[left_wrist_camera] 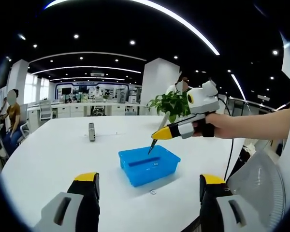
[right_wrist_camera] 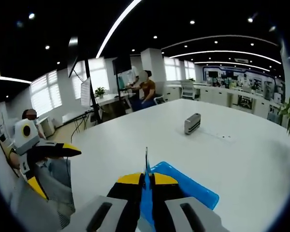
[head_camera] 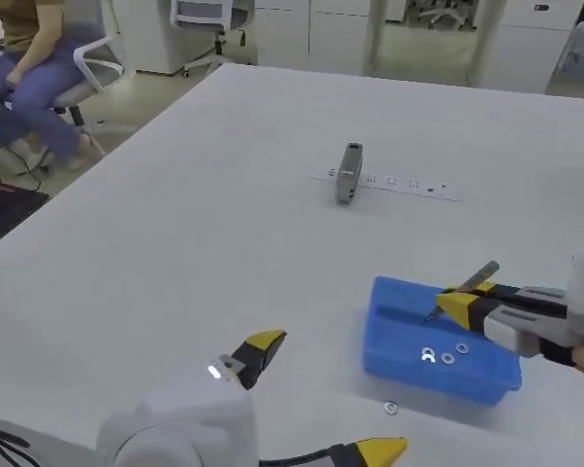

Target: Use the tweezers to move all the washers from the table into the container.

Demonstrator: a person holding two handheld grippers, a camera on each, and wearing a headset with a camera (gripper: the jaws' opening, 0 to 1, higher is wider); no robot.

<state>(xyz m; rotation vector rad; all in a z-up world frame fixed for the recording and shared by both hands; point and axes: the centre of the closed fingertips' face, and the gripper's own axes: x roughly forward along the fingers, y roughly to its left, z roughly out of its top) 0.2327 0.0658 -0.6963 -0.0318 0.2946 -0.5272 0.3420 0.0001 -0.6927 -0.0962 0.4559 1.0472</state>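
Right hand-held gripper (head_camera: 457, 304) pinches tweezers (head_camera: 483, 272), tips over container (head_camera: 419, 376) holding three washers (head_camera: 447, 357). Left hand-held gripper (head_camera: 326, 394) spread. Last washer (head_camera: 390, 408) on bench (head_camera: 224, 224), near side: approach low, pinch rim.

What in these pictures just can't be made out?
- Head view: whether the thin metal tweezers in the right claw grip anything; the tips are too small.
- Right gripper view: the blue plastic container's inside; that claw's own jaws cover most of it.
- Head view: what the small grey box on the white table is; too small, blurred.
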